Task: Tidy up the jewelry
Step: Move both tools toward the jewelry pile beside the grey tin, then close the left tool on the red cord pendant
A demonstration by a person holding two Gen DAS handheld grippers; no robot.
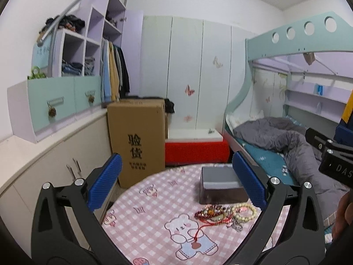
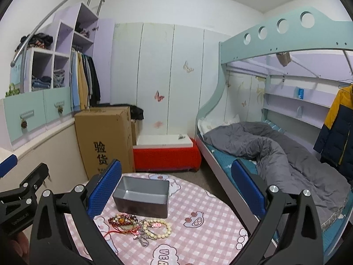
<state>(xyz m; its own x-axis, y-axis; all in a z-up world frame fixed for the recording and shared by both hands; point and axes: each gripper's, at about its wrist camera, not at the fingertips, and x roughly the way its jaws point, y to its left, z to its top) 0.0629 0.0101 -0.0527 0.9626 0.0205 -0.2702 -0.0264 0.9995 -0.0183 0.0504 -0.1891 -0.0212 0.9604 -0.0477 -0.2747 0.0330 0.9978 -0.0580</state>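
A: Left wrist view first. The left gripper [image 1: 176,190] hangs above the tabletop [image 1: 154,231], fingers [image 1: 106,183] spread wide with nothing between them. The jewelry pile [image 1: 225,215] lies on the pink checked cloth, right of centre, just near of the grey box [image 1: 220,185]. A red cord [image 1: 198,231] trails from it toward the near side.

B: And the right wrist view?

A: The right gripper [image 2: 176,190] is also spread and empty, held above the cloth. Here the box [image 2: 143,195] shows its open top, and it looks empty. The pile [image 2: 139,226] sits directly near of it: dark red beads on the left, a pale bead bracelet [image 2: 160,226] on the right, a silvery chain nearest.

B: So how to begin well?

A: I'd take the pale bracelet, since it lies at the pile's edge. Come down over one side of the loop, pinch only that strand, and lift slowly; the pieces look tangled, so neighbours may drag along
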